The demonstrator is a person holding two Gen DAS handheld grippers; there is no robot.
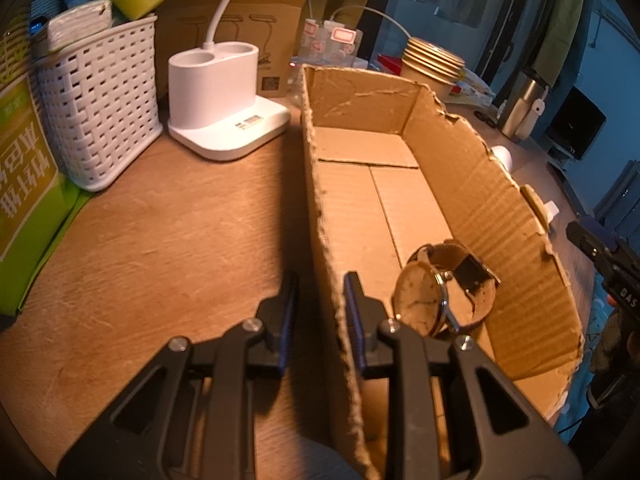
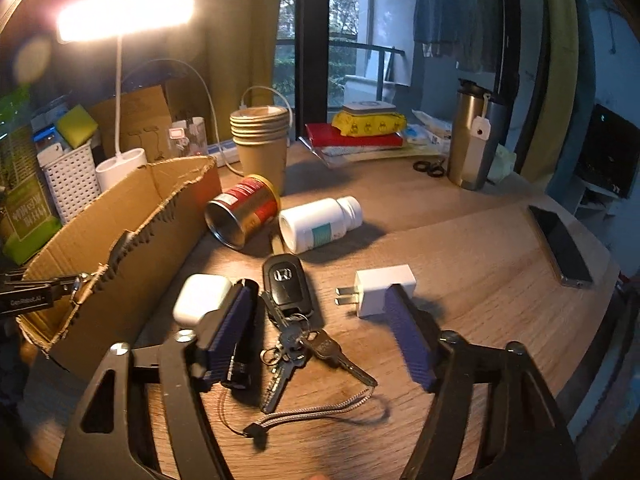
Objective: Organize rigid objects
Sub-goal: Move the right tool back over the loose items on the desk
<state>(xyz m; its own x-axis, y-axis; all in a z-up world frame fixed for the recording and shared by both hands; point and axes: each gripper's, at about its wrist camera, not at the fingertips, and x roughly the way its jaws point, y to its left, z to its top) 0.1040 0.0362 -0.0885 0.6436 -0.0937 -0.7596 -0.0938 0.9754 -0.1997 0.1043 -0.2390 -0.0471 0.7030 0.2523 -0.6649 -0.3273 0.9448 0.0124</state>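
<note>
My left gripper [image 1: 321, 280] is shut on the left wall of the open cardboard box [image 1: 372, 200], one pad outside and one inside. A brown-strapped wristwatch [image 1: 436, 296] lies inside the box near that grip. My right gripper [image 2: 318, 290] stands open low over the table, beside the box [image 2: 120, 240]. A black car key fob [image 2: 286, 284] with its keys [image 2: 298, 346] lies between the fingers. A black flashlight [image 2: 246, 320] lies against the left pad. A white earbud case [image 2: 200, 298] sits left of that finger. A white charger plug [image 2: 380, 292] sits by the right fingertip.
A red can [image 2: 244, 216] and a white pill bottle [image 2: 320, 222] lie on their sides beyond the keys. Stacked paper cups [image 2: 260, 140], a steel tumbler [image 2: 472, 136] and a phone [image 2: 560, 244] stand farther off. A white lamp base [image 1: 224, 96] and a white basket [image 1: 100, 96] sit left of the box.
</note>
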